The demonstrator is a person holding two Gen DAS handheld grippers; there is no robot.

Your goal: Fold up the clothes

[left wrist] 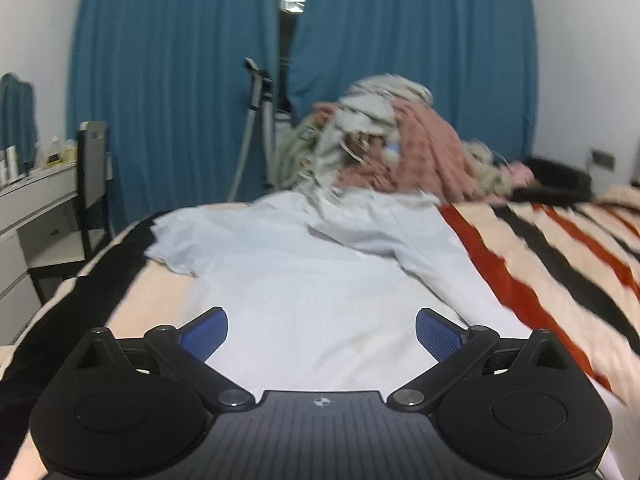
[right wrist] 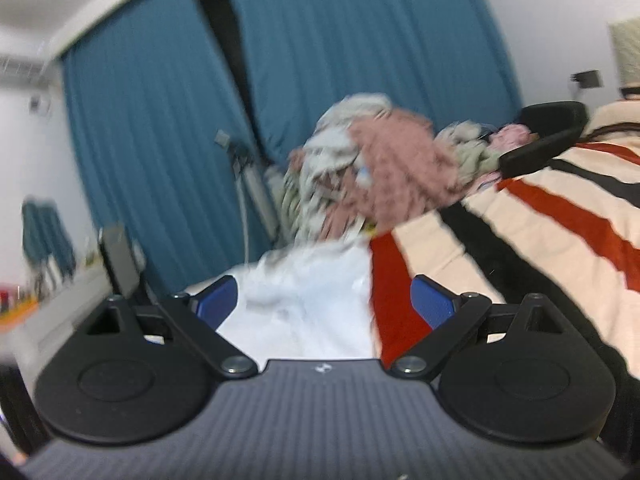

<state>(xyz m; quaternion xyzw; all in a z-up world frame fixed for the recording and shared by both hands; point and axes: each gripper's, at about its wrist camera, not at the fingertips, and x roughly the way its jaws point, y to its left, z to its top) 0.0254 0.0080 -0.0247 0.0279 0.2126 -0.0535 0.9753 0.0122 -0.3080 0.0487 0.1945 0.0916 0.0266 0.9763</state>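
A pale blue-white shirt (left wrist: 304,280) lies spread flat on the striped bed, one sleeve folded across its top. My left gripper (left wrist: 322,332) is open and empty, just above the shirt's lower part. In the right wrist view the same shirt (right wrist: 312,300) lies ahead by its right edge. My right gripper (right wrist: 324,300) is open and empty above that edge, its right finger over a red stripe. The right view is blurred.
A heap of unfolded clothes (left wrist: 380,144), pink and grey, sits at the bed's far end. The striped blanket (left wrist: 560,264) stretches to the right. A black object (left wrist: 556,184) lies at the far right. A tripod (left wrist: 256,136), chair (left wrist: 94,176) and desk (left wrist: 36,200) stand left before blue curtains (left wrist: 176,80).
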